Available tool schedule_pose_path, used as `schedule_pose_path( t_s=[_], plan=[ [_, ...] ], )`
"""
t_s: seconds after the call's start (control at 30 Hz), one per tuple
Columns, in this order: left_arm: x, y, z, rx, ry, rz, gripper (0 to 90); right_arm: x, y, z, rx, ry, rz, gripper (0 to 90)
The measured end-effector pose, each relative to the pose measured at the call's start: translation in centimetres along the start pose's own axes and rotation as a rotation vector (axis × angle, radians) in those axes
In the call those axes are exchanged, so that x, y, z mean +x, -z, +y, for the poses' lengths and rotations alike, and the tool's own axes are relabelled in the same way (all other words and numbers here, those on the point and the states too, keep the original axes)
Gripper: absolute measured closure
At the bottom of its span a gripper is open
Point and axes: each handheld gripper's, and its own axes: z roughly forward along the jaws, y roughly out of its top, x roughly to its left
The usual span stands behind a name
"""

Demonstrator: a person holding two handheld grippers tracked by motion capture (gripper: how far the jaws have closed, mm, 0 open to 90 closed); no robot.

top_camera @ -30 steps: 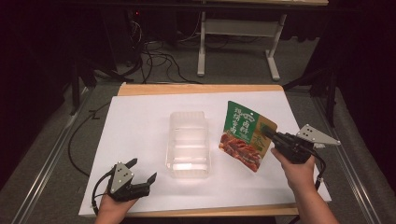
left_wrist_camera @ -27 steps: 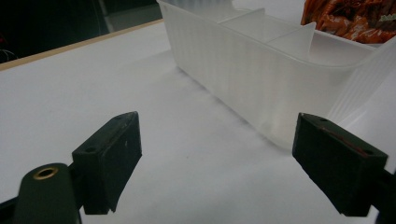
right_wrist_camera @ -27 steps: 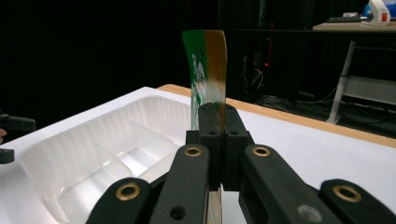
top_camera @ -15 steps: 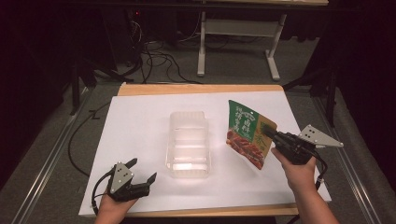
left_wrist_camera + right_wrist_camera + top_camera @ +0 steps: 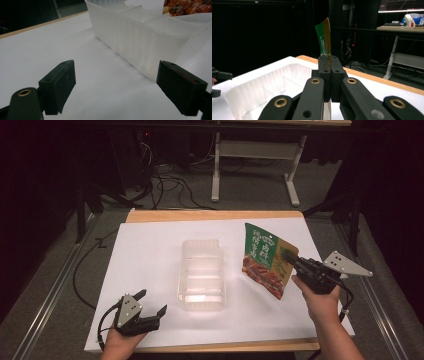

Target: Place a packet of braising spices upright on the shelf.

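Green and orange, the snack pouch (image 5: 267, 259) hangs tilted in the air over the white table cover (image 5: 150, 255), just to the right of the clear plastic tray (image 5: 201, 274) and not touching it. The right gripper (image 5: 294, 261) has its jaws pressed together on the pouch's right edge; in the right gripper view the pouch (image 5: 325, 40) stands edge-on, rising from between the closed black jaws of that gripper (image 5: 331, 67), with the tray (image 5: 267, 92) below and to the left. Compared with a second ago, the pouch sits slightly higher and a touch farther to the right, and the right hand (image 5: 320, 302) has shifted only a little with it. The left gripper (image 5: 150, 304) rests at the near left corner of the cover, well apart from the pouch, in the same spot as before. Its jaws stand apart with nothing between them, and the left gripper view shows the tray's ribbed wall (image 5: 140, 42) just ahead of its gripper (image 5: 117, 80). The tray itself has not moved.
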Motion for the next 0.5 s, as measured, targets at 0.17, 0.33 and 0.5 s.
schedule_pose_path(
  t_s=[0.17,0.33,0.5],
  plan=[
    [0.0,0.0,0.0,0.001,-0.001,0.001,16.2,0.0,-0.1,0.4,-0.01,0.003,0.01,90.0],
    [0.1,0.1,-0.1,0.0,0.003,-0.001,16.2,0.3,-0.6,0.9,-0.011,0.007,0.026,90.0],
    [0.2,0.2,0.0,-0.008,0.005,0.003,16.2,0.5,-1.4,1.5,-0.019,0.016,0.049,90.0]
  ],
)
